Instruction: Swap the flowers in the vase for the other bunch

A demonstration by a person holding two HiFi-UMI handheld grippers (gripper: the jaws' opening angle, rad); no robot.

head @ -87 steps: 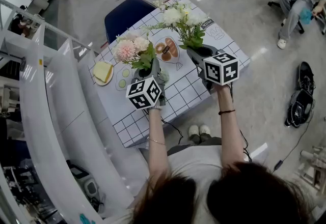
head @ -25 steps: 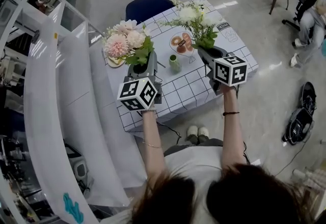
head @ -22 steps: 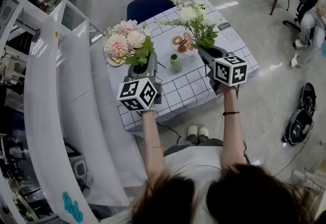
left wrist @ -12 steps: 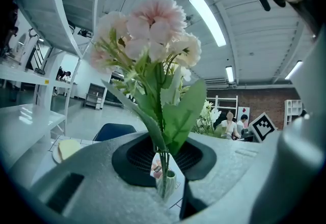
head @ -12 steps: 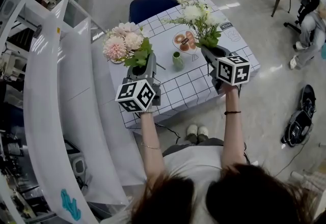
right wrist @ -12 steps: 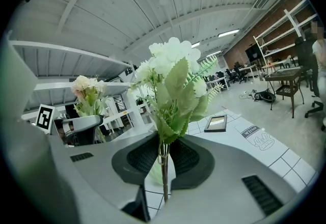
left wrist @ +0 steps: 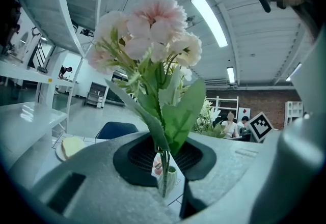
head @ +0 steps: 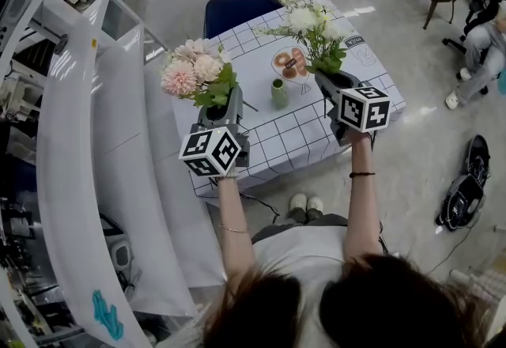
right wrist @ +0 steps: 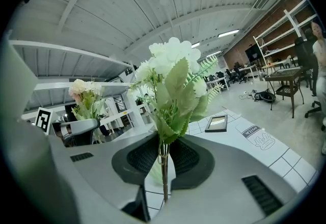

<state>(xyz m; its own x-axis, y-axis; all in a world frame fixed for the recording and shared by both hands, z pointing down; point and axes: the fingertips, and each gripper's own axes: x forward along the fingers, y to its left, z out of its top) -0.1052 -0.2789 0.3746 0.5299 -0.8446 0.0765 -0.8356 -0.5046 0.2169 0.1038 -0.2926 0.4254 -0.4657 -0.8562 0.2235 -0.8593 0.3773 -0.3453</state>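
Two leafy bunches: pink flowers (head: 190, 73), white flowers (head: 307, 22)

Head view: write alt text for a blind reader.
A person holds two grippers above a checked table: the left gripper grips a pink bunch, the right gripper a white bunch. A green vase stands between them.
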